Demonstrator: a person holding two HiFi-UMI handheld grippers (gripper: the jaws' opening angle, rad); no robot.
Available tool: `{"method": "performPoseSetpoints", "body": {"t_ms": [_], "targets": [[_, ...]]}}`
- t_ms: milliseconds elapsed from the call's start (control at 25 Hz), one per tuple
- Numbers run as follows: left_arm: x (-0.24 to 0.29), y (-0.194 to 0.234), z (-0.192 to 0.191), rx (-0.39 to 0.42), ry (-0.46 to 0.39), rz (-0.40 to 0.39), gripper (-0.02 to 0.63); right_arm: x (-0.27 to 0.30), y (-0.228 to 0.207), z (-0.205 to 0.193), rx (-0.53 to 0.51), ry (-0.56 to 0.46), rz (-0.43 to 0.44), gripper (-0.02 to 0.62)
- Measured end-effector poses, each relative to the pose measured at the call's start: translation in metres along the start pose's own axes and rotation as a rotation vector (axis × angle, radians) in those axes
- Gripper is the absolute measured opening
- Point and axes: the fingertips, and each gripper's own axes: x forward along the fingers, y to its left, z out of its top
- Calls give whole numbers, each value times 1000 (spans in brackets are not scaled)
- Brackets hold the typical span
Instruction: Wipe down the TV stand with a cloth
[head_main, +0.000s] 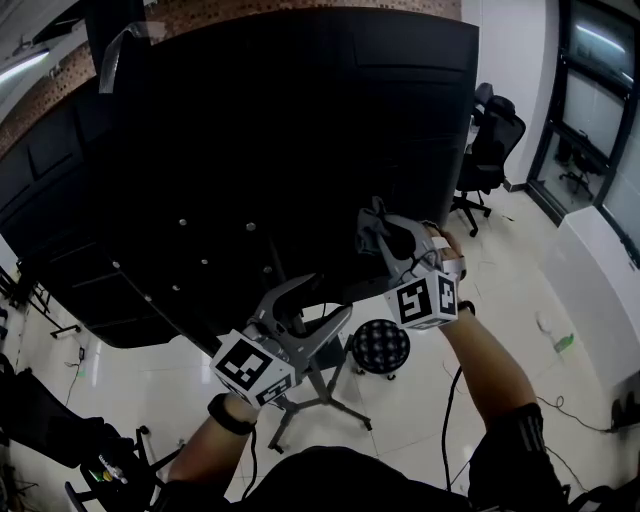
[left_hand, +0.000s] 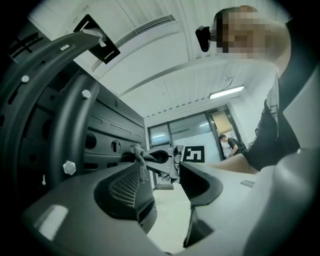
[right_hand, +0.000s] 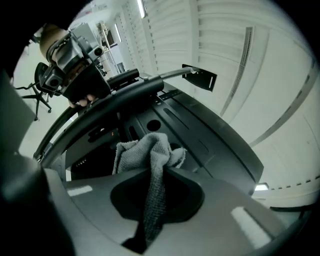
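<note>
Centre frame, the right gripper (head_main: 385, 232) clamps a grey cloth (right_hand: 150, 150) against the TV stand (right_hand: 215, 132); at lower left, the left gripper (head_main: 318, 300) is apart, empty.

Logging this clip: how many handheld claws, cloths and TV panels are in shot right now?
Grey handheld claws: 2 (left claw open and empty, right claw shut on the cloth)
Grey woven cloth: 1
Large black TV panel on its stand: 1
Total: 4

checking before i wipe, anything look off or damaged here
Nothing stands out. The grey cloth is pinched in the right gripper by the dark back panel; the left gripper is open and empty.
</note>
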Motion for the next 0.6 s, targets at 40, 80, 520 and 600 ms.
{"method": "performPoseSetpoints", "body": {"t_ms": [40, 80, 520, 600], "targets": [[1, -1, 0, -2, 0, -6, 272, -1, -4, -5, -2, 16, -13, 15], [2, -3, 0, -4, 0, -10, 272, -3, -7, -11, -1, 31, -25, 15], [-56, 11, 16, 7, -25, 25, 272, -20, -12, 94, 14, -96, -58, 15], [-81, 17, 21, 19, -30, 46, 272, -22, -5, 134, -9, -140, -54, 15]]}}
